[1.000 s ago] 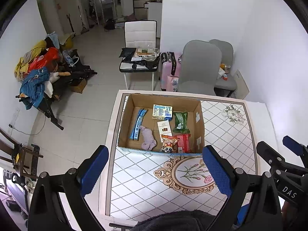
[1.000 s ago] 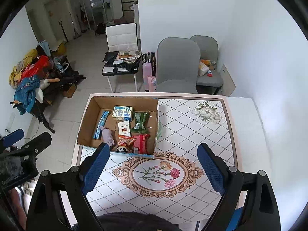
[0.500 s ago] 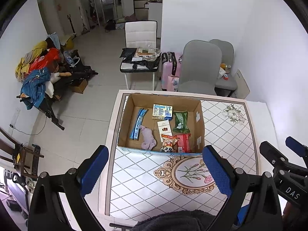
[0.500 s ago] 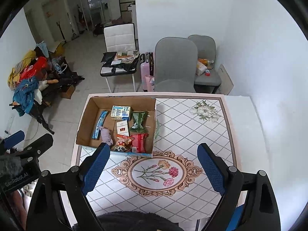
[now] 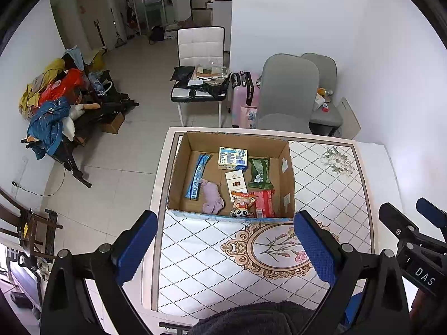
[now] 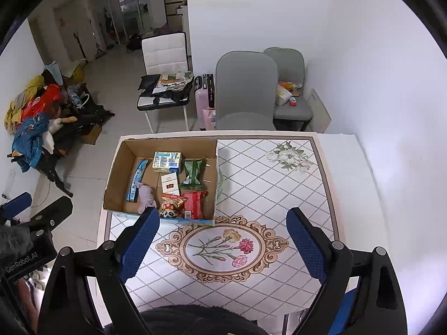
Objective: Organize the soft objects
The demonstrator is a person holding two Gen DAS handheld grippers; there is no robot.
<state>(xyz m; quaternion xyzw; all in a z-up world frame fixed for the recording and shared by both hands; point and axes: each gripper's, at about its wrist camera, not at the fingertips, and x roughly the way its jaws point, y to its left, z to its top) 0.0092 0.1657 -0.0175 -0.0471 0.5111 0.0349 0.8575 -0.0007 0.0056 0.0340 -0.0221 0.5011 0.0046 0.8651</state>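
An open cardboard box (image 5: pixel 289 167) (image 6: pixel 117 167) stands on the table's far left part. In it lie a purple soft toy (image 5: pixel 212 196) (image 6: pixel 145 195), a blue packet (image 5: pixel 197 176), a blue-white carton (image 5: pixel 232 157), a white pack (image 5: pixel 236 182), a green pouch (image 5: pixel 259 173), a panda snack bag (image 5: pixel 241 205) and a red pouch (image 5: pixel 262 203). My left gripper (image 5: pixel 225 247) is open and empty, high above the table's near side. My right gripper (image 6: pixel 223 240) is open and empty, above the flower medallion (image 6: pixel 223 247).
The table (image 6: pixel 279 184) has a white diamond-pattern cloth. Two grey chairs (image 6: pixel 245 92) and a pink suitcase (image 6: pixel 205 100) stand behind it, a white chair (image 6: pixel 164 64) with clutter further back. Clothes (image 5: pixel 50 106) are piled on the floor at left. A white wall is at right.
Both grippers have shifted slightly; the box and table sit a little differently in the views. Both stay open and empty.
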